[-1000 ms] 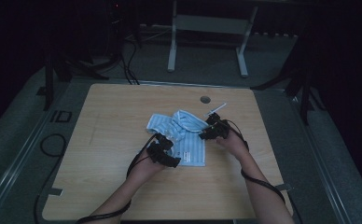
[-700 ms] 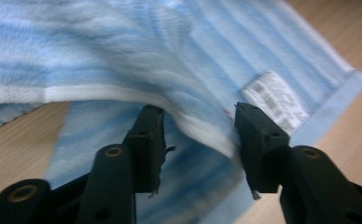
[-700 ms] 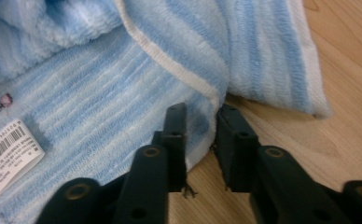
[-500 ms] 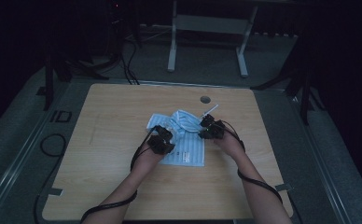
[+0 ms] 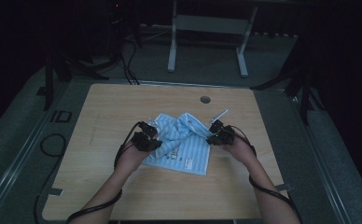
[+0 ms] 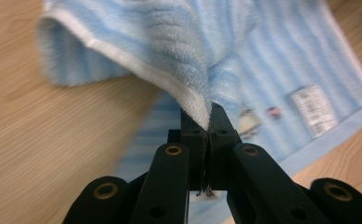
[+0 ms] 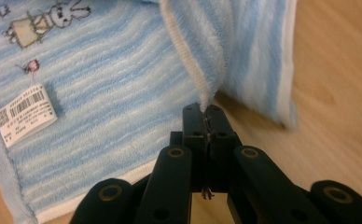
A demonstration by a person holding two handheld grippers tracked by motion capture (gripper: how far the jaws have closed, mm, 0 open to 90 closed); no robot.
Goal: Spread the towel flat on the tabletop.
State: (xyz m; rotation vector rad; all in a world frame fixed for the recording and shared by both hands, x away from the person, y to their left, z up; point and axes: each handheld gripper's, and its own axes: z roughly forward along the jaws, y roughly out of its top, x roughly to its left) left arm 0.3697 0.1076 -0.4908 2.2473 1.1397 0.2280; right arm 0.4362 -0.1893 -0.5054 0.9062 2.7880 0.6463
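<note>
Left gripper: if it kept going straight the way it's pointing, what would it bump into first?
The left gripper is shut on a corner of the blue striped towel, so the lifted towel fold right ahead comes first. Past that lies more towel on the wooden table, though depth is unclear.

Blue striped towel (image 5: pixel 181 144), corners lifted

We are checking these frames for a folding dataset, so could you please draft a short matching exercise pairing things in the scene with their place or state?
Things:
1. left gripper
2. right gripper
3. white label
4. round hole

Places or states:
A. lies flat on the striped cloth, printed with a barcode
B. sits in the table top beyond the towel
C. pinches the corner of the blue striped towel at the left in the high view
D. pinches the towel corner at the right in the high view

Pairs: 1-C, 2-D, 3-A, 4-B
</note>
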